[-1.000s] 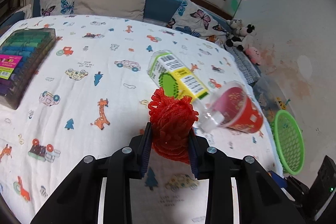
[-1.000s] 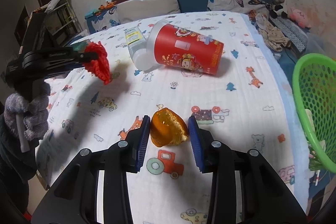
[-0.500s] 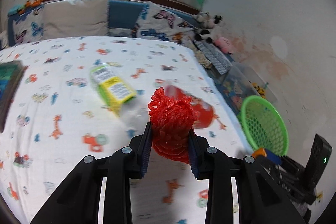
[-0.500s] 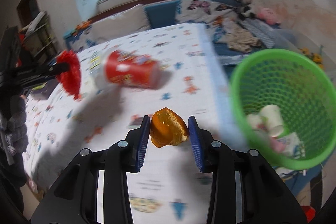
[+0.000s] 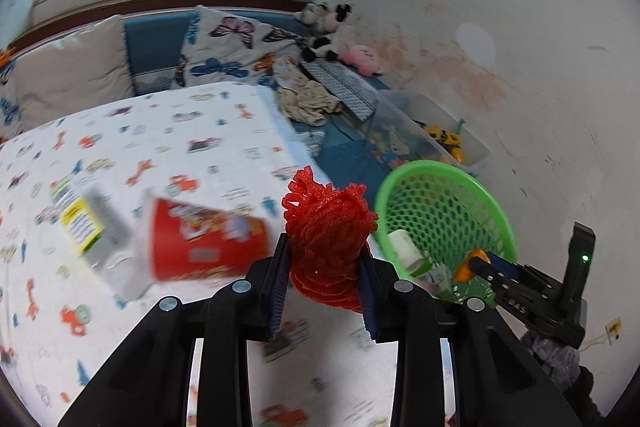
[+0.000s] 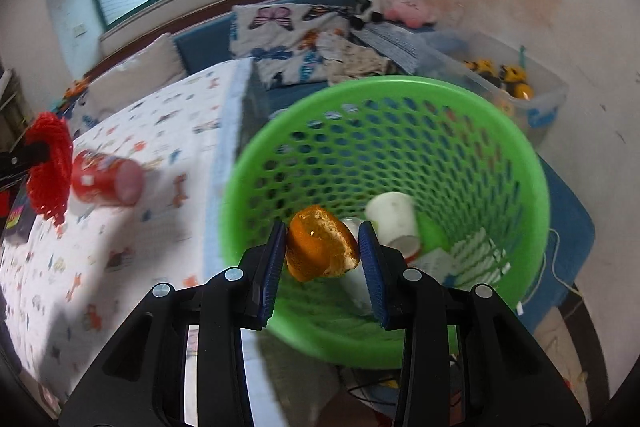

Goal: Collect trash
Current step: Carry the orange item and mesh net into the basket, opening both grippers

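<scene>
Right gripper (image 6: 322, 254): jaws pinching a torn piece of orange peel (image 6: 320, 247), though they have just been opening a little with the peel between them. Left pad flush on the rind; right pad at its ragged edge. Directly beyond and below the fingertips sits the round green perforated plastic basket (image 6: 472, 131), its mouth filling the view past the peel. Inside, just ahead of the right finger: a white paper cup (image 6: 394, 223) and some crumpled wrappers.

Left gripper (image 5: 326, 263): jaws clamped on a bunched red foam fruit net (image 5: 328, 227), which bulges above the pads. The basket lies ahead and to the right of these fingers, not yet beneath them. To the left of the fingers, on the cartoon-print bedsheet (image 5: 120, 131), lie a red printed paper cup (image 5: 208, 243) on its side and a clear bottle with a yellow-green label (image 5: 92, 231), both blurred.

Judgement on the step: releasing peel into the basket. Spread the right jaws fully while the peel hangs inside the rim line; it may cling to one pad, so a small shake helps. Left hand should wait until centred over the opening, clear of the right.
</scene>
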{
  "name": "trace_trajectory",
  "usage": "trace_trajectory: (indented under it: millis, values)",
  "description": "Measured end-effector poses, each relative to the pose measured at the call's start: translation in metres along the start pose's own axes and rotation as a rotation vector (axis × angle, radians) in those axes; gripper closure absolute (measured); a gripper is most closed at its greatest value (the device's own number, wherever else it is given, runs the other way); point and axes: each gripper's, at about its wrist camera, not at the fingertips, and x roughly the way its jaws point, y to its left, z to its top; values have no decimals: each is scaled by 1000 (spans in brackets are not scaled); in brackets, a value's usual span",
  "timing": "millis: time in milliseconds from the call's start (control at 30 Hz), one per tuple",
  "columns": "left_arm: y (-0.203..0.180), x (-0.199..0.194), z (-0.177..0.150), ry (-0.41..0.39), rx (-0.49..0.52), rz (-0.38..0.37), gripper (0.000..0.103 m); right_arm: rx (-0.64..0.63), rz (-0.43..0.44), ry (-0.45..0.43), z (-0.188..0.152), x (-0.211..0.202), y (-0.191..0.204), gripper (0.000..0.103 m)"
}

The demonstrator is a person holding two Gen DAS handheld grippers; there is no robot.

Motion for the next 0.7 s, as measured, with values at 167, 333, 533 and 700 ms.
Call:
trace_trajectory:
  millis: [167, 333, 533, 700]
  values:
    - [-36, 21, 9, 25, 55, -23, 73, 46, -16, -4, 2, 4, -20, 62]
    - [-68, 42, 16, 47, 110, -41, 73, 77, -14, -22, 4, -3, -34, 59]
    - [-103, 72, 17, 85, 160, -68, 73, 91, -11, -48, 2, -19, -44, 59]
    - [-122, 98, 11, 132, 187, -71, 73, 104, -10, -64, -2, -29, -50, 57]
